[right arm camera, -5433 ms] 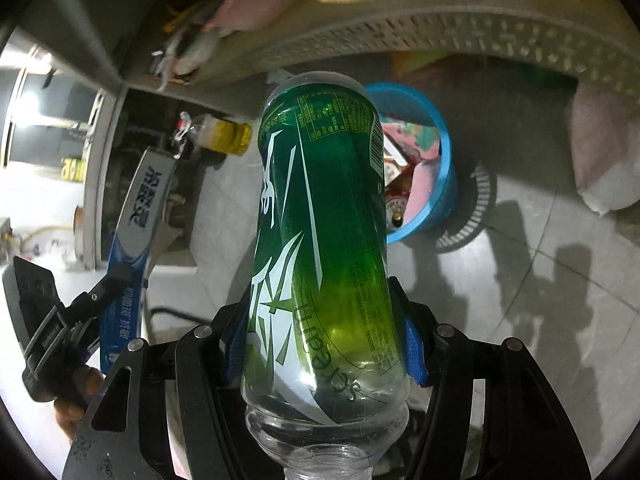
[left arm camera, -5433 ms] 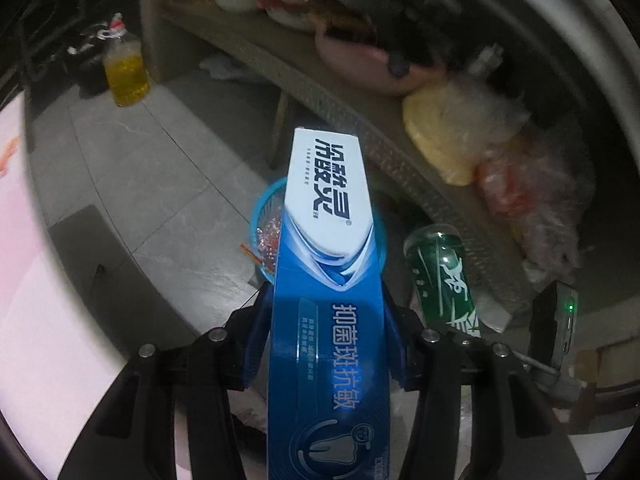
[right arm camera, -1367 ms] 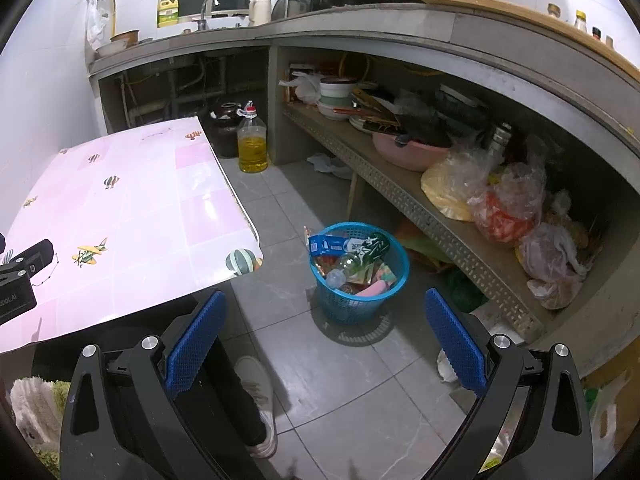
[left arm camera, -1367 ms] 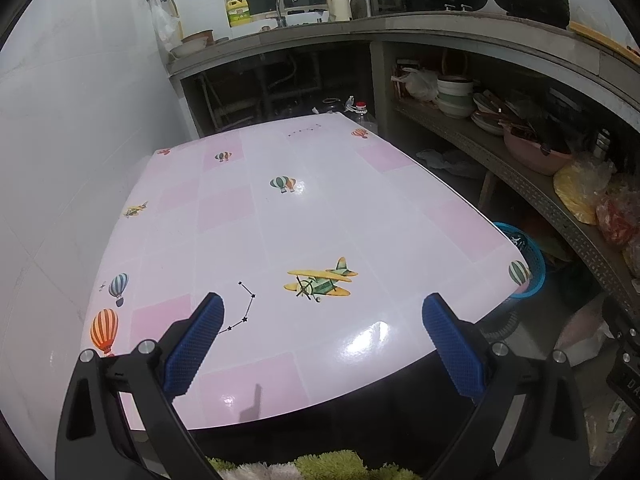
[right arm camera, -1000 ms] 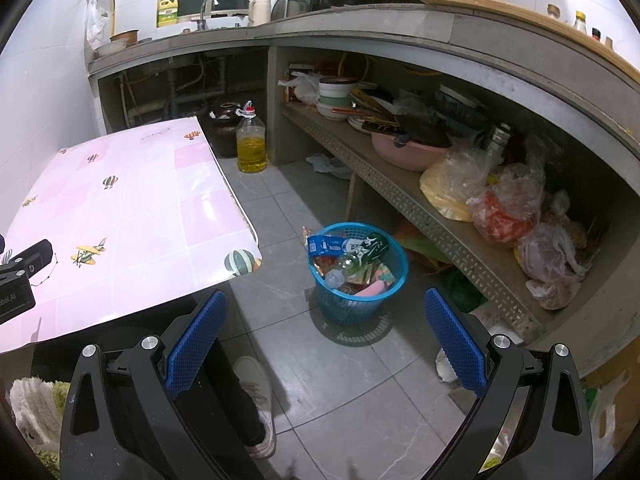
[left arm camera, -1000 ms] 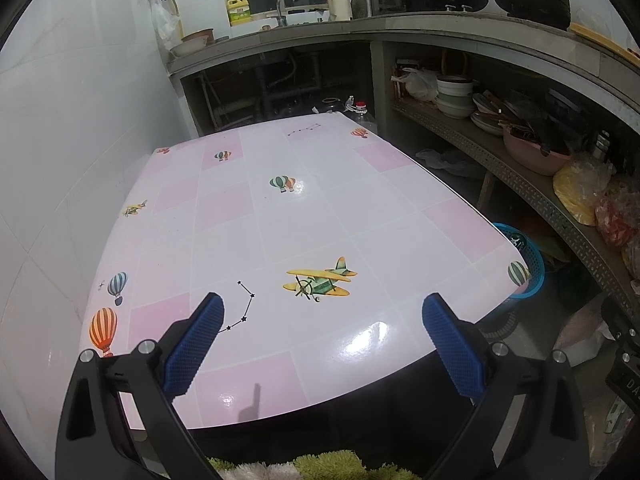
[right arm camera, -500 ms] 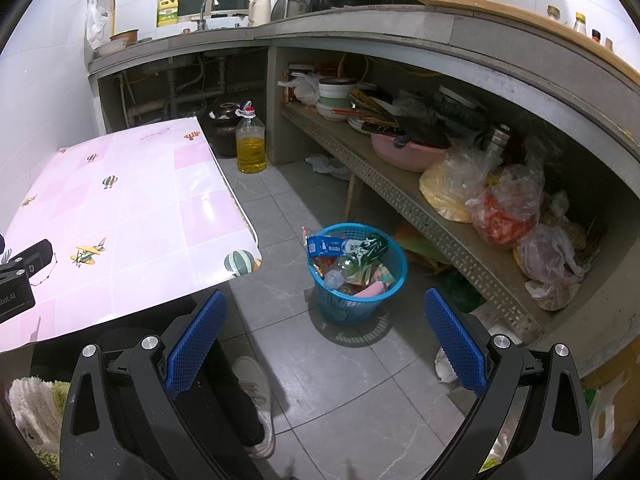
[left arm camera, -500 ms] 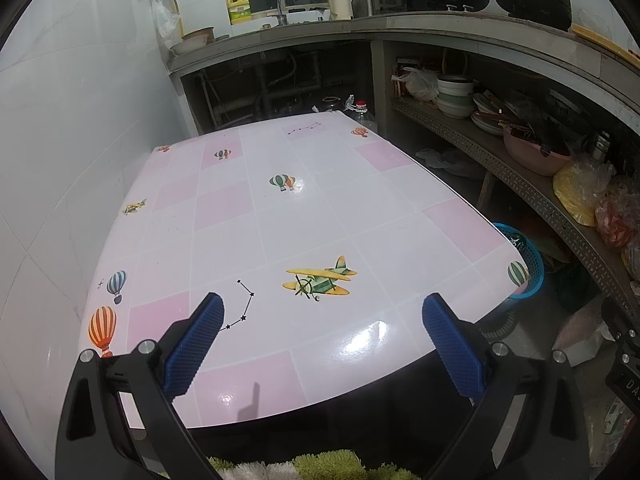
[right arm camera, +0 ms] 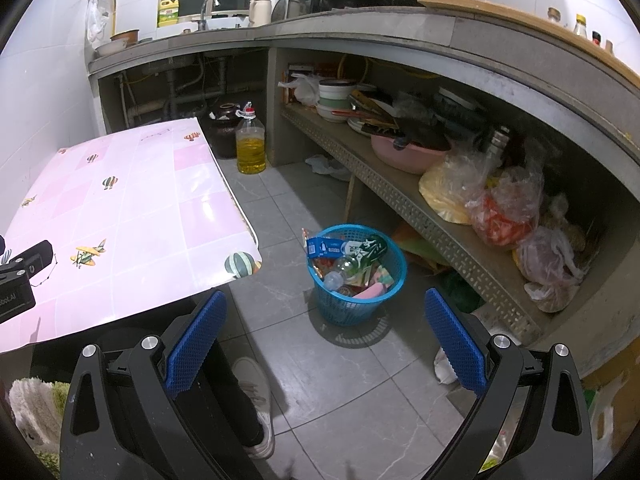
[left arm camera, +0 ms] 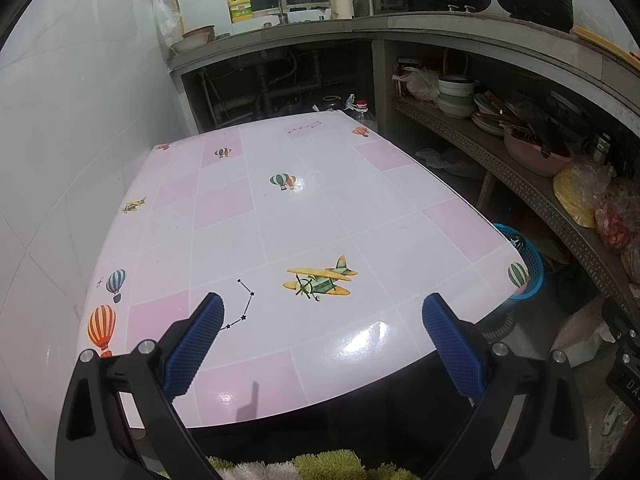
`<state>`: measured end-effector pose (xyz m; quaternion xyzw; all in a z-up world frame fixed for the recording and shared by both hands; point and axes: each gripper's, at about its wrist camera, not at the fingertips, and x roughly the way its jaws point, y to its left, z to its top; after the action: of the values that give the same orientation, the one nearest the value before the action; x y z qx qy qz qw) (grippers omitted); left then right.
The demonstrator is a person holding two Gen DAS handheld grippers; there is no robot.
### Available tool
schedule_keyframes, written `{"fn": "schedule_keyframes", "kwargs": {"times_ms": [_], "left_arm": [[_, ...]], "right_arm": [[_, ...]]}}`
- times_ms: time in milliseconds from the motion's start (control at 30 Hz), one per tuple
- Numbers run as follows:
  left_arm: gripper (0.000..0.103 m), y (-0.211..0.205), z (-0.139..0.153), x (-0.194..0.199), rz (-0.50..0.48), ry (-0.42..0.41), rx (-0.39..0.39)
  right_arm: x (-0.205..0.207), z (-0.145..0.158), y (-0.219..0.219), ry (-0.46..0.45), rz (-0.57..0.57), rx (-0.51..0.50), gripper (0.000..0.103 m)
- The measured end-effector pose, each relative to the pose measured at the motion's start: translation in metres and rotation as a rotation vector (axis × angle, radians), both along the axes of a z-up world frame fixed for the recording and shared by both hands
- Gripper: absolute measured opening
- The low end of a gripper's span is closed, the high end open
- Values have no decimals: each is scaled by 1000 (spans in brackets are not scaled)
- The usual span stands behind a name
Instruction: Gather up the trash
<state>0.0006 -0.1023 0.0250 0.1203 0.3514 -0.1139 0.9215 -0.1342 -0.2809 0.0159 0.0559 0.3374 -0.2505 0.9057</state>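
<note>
Both grippers are spread wide and carry nothing: the left gripper (left arm camera: 322,336) hangs over the pink tablecloth (left arm camera: 280,220), the right gripper (right arm camera: 324,336) over the grey floor facing the blue basket (right arm camera: 356,304). The trash sits in that basket on the floor, beside the table's corner: a blue box (right arm camera: 326,246), a green bottle (right arm camera: 370,249), a clear bottle (right arm camera: 340,270). The load looks heaped near the rim, so 1 more piece dropped carelessly could probably slide off; a knock might tip the light basket
</note>
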Motion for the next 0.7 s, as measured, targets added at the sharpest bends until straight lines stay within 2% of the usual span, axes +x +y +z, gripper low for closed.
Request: {"fn": "schedule_keyframes", "kwargs": {"times_ms": [700], "left_arm": [[97, -4, -1, -4, 5, 5, -4]], "right_arm": [[0, 0, 2, 0, -2, 0, 95]]}}
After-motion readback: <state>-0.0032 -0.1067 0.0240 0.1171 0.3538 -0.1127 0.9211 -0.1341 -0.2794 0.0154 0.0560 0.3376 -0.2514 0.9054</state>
